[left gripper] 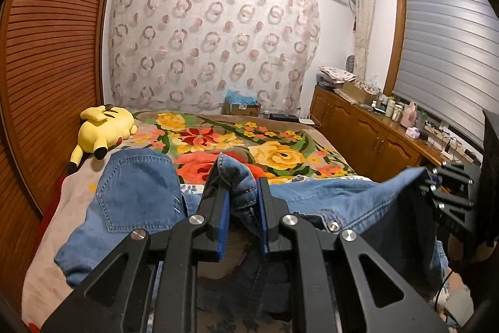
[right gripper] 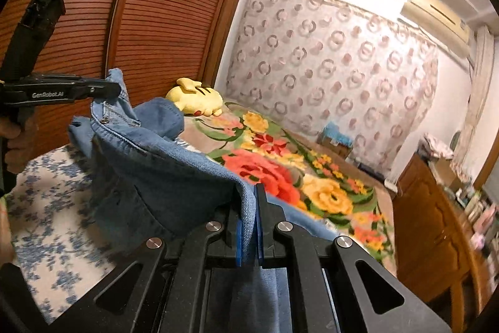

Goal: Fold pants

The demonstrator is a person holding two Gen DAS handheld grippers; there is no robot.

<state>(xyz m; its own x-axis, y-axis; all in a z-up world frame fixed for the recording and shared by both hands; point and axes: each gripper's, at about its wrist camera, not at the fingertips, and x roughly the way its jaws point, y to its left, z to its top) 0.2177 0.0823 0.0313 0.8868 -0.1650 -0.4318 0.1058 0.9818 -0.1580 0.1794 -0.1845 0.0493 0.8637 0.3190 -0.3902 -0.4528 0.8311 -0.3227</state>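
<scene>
Blue denim pants (left gripper: 137,195) hang lifted over the bed, stretched between my two grippers. My left gripper (left gripper: 240,186) is shut on a bunched fold of the waistband, which sticks up between its blue pads. In the same view the right gripper (left gripper: 432,181) grips the denim's far right edge. In the right wrist view my right gripper (right gripper: 249,208) is shut on a thin denim edge, and the pants (right gripper: 162,164) sag away toward the left gripper (right gripper: 113,89), which pinches the other end. A back pocket faces the left wrist camera.
A flowered blanket (left gripper: 280,145) covers the bed, with a blue-flowered sheet (right gripper: 53,202) nearer me. A yellow plush toy (left gripper: 103,127) lies by the slatted wardrobe doors (left gripper: 53,52). A wooden cabinet (left gripper: 368,136) with clutter runs along the right. A hand (right gripper: 15,142) holds the left gripper.
</scene>
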